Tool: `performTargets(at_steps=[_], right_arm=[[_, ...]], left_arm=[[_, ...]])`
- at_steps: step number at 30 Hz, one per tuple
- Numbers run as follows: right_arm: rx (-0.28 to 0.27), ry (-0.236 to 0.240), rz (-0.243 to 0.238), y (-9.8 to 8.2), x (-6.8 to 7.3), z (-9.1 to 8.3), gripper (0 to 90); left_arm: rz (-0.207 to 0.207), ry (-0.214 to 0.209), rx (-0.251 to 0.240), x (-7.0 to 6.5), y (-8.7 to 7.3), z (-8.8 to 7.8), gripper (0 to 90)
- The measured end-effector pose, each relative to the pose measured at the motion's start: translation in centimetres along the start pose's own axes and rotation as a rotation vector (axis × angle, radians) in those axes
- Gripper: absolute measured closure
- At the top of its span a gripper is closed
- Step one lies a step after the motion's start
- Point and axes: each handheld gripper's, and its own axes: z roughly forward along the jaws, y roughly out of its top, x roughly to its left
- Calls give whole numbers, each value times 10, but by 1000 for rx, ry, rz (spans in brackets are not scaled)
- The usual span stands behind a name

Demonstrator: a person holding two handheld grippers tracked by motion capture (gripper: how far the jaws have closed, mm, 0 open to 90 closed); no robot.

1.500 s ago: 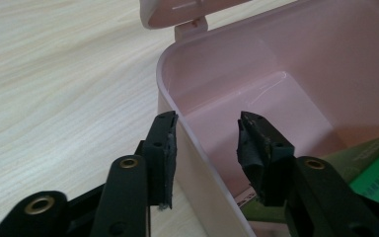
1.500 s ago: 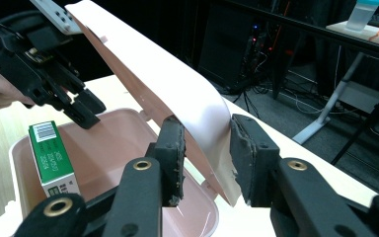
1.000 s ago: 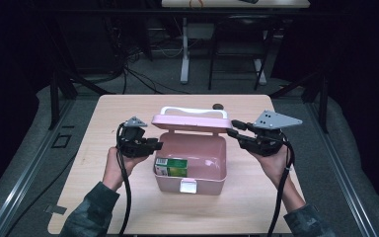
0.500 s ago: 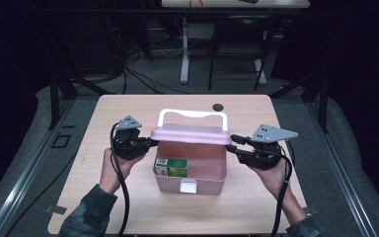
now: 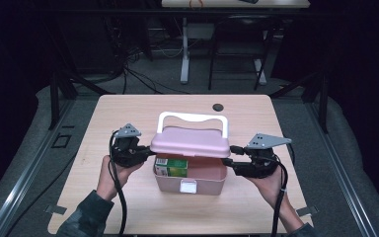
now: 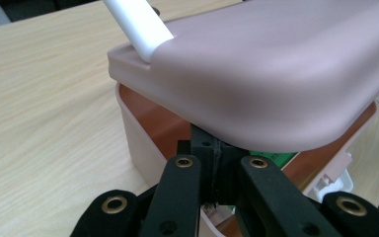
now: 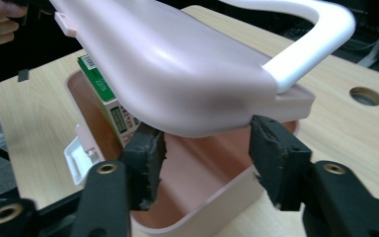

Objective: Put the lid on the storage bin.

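Two hand-held grippers are flanking the pink box (image 5: 190, 180) at the middle of the table (image 5: 128, 108), and I'm lowering its lid (image 5: 190, 142) — long axis running hand to hand — onto the base. My left hand-held gripper (image 5: 145, 153) is clenched at the lid's left end; the lid hides its tips. My right hand-held gripper (image 7: 202, 148) has just been opening — the jaws straddle the lid's right end, pads apart. A green carton (image 5: 171, 167) is standing inside.
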Motion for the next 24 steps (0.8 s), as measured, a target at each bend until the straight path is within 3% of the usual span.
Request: performTargets(at_steps=[6, 12, 24], right_arm=[[10, 10, 40, -5, 8, 1, 389], [11, 15, 81, -9, 7, 3, 378], [40, 29, 92, -16, 7, 12, 365]], left_arm=[[2, -7, 28, 0, -7, 2, 898], [7, -20, 55, 0, -9, -1, 860], [-5, -23, 101, 0, -23, -17, 438]])
